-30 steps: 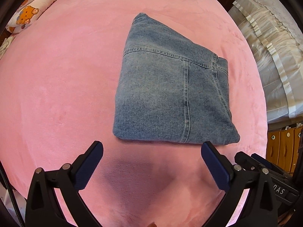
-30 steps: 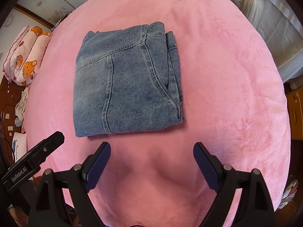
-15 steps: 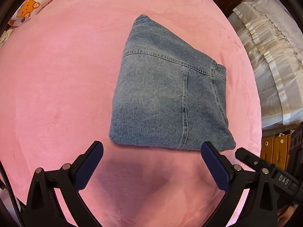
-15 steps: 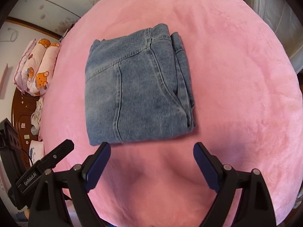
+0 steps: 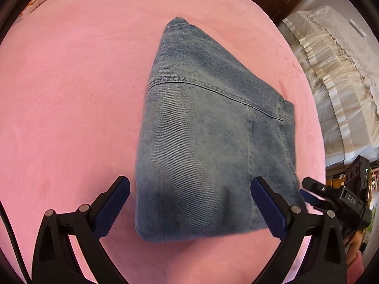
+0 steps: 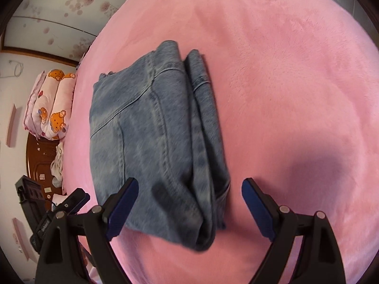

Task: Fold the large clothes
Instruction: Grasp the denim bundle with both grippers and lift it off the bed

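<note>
I've got both tools spread wide, empty: left tool [image 5: 189,203] and right tool [image 6: 189,201] over the folded jeans' [image 5: 208,142] near edge on the pink bed [image 5: 71,94].

I am counting one folded pair of jeans [image 5: 208,142] lying on one pink bed [image 5: 71,106]. I am seeing two tools: the left tool [image 5: 189,203] and the right tool [image 6: 189,203]. I am also counting one printed pillow stack [image 6: 51,104] and one cream bedspread [image 5: 336,90].
</note>
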A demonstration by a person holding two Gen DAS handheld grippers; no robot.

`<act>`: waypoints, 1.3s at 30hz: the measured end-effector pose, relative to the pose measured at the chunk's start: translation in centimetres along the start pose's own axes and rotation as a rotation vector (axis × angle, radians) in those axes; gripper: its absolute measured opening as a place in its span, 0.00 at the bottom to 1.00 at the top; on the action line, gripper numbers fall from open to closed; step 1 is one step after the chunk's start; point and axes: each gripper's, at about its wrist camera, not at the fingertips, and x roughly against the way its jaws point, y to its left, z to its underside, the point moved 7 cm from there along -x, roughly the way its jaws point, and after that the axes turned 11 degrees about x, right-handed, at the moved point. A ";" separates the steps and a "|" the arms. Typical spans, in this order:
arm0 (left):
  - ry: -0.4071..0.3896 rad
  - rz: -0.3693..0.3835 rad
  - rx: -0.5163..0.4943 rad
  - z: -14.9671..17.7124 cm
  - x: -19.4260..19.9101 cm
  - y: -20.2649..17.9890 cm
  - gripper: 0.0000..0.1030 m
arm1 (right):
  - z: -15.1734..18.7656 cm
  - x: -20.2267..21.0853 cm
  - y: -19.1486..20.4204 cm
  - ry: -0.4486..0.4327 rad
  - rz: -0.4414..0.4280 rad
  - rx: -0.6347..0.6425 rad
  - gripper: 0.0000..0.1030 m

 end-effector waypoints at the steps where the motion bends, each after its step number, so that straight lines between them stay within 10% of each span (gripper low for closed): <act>1: 0.009 0.008 -0.001 -0.2 -0.5 0.1 0.98 | -0.4 -0.5 -0.3 -0.004 -0.017 -0.002 0.87; 13: 0.069 0.044 -0.093 -1.7 -5.6 0.1 0.98 | -2.2 -4.8 -0.6 0.004 -0.161 0.030 0.87; 25: 0.183 0.250 -0.004 -3.0 -10.2 0.2 0.99 | -3.8 -7.6 0.8 0.097 -0.277 0.102 0.87; 33: 0.201 0.228 -0.024 -2.9 -11.5 -0.7 1.00 | -5.4 -9.2 1.8 0.059 -0.314 0.017 0.87; 36: 0.201 0.197 -0.011 -2.9 -11.6 -1.1 0.99 | -5.7 -10.0 2.8 0.063 -0.254 0.034 0.81; 39: 0.186 0.127 0.017 -2.9 -11.9 -2.0 0.96 | -5.6 -9.9 2.5 0.057 -0.180 0.033 0.54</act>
